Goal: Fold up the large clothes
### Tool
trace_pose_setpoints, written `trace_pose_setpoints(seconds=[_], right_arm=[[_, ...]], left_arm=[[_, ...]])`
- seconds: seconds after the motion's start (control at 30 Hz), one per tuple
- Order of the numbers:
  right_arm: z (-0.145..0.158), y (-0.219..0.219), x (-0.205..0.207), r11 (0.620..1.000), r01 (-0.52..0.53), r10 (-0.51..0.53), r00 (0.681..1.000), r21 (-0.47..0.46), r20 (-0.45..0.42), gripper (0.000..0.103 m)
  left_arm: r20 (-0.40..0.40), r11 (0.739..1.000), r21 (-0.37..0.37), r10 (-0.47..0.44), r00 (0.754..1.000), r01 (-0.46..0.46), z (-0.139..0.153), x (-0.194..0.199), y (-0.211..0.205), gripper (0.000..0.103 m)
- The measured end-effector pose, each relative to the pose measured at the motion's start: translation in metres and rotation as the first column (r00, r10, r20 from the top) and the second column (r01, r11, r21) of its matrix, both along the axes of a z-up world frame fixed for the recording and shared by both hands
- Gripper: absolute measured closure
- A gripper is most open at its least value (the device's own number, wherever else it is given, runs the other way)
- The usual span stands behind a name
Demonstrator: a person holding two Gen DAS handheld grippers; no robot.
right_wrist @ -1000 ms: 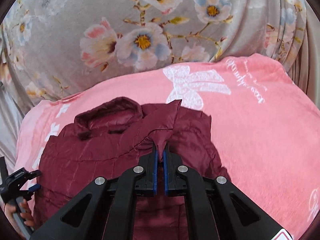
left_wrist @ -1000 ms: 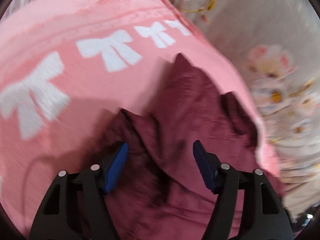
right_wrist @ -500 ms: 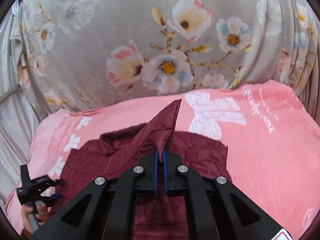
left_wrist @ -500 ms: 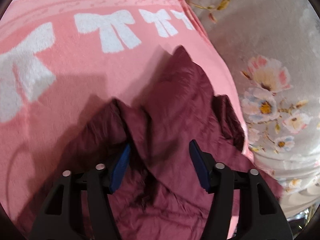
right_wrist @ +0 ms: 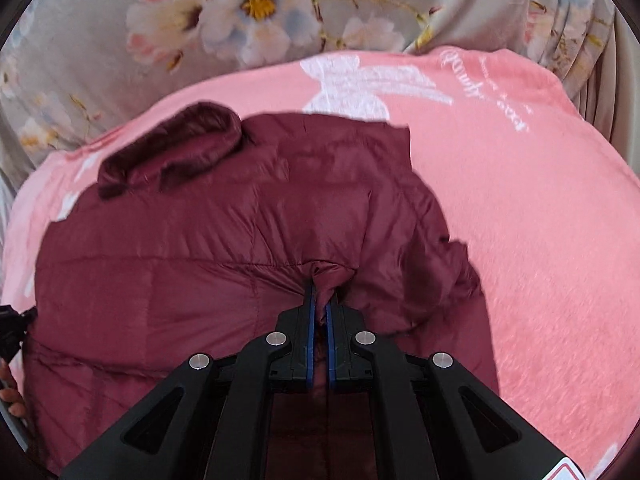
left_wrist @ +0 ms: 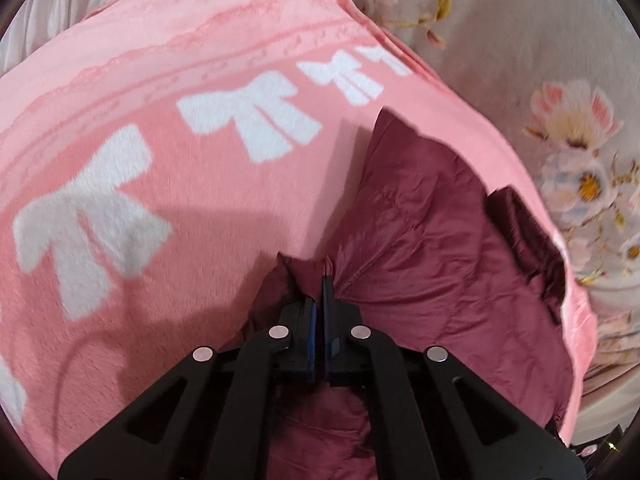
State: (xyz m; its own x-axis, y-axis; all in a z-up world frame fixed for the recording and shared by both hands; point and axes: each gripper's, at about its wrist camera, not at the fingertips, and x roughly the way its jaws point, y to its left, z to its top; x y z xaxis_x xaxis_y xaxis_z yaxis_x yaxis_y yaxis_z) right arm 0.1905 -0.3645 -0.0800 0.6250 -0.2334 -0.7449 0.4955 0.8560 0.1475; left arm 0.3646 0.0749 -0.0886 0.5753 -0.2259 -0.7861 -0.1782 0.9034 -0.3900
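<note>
Maroon puffer jacket (right_wrist: 240,240) lies on the pink blanket (right_wrist: 540,220); left gripper (left_wrist: 322,280) and right gripper (right_wrist: 320,292) each pinch its fabric. Both should lift together, evenly.

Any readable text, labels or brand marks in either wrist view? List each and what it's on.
White cursive lettering on the pink blanket, right wrist view: blurred and curved away, not readable.
Sticker at the bottom right corner of the right wrist view, white with a red mark: cut off, no text legible.
Maroon jacket: no label or brand visible.
Left wrist view: white bows only, no text.
</note>
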Motion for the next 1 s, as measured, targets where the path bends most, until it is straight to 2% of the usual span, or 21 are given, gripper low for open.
trace_pose_setpoints(seconds=[0.17, 0.27, 0.37, 0.47, 0.53, 0.6, 0.7, 0.83, 1.0], right_arm=[[-0.007, 0.007, 0.005, 0.999, -0.010, 0.008, 0.999, -0.054, -0.035, 0.099], [-0.004, 0.008, 0.002, 0.999, -0.012, 0.011, 1.000, -0.049, -0.029, 0.097], [0.013, 0.006, -0.023, 0.997, 0.068, -0.068, 0.997, -0.019, 0.033, 0.088], [0.042, 0.022, -0.052, 0.991, 0.120, -0.110, 0.982, -0.060, 0.151, 0.083], [0.055, 0.037, -0.050, 0.996, 0.068, -0.056, 0.982, -0.060, 0.182, 0.084], [0.062, 0.064, -0.030, 0.997, -0.057, 0.064, 0.982, -0.048, 0.175, 0.084], [0.050, 0.096, 0.003, 0.983, -0.181, 0.183, 0.975, -0.030, 0.129, 0.091], [0.016, 0.117, 0.033, 0.971, -0.238, 0.238, 0.971, -0.025, 0.026, 0.093], [-0.007, 0.112, 0.036, 0.971, -0.236, 0.236, 0.972, 0.021, 0.004, 0.097]], left_arm=[[0.034, 0.994, 0.105, -0.024, 0.999, 0.020, -0.005, -0.003, -0.014, 0.102], [0.042, 0.988, 0.155, -0.026, 0.999, 0.019, -0.004, -0.004, -0.021, 0.100], [0.055, 0.980, 0.199, -0.033, 0.998, 0.022, 0.013, -0.017, -0.020, 0.099], [0.164, 0.968, 0.253, -0.041, 0.986, -0.002, 0.050, -0.046, -0.027, 0.096], [0.215, 0.965, 0.259, -0.083, 0.973, 0.025, 0.072, -0.055, -0.044, 0.094], [0.219, 0.968, 0.230, -0.151, 0.964, 0.100, 0.083, -0.053, -0.068, 0.092], [0.157, 0.953, 0.231, -0.238, 0.959, 0.198, 0.072, -0.045, -0.107, 0.091], [0.053, 0.927, 0.275, -0.279, 0.959, 0.254, 0.028, -0.038, -0.136, 0.091], [0.070, 0.919, 0.300, -0.288, 0.955, 0.255, 0.005, -0.044, -0.139, 0.091]])
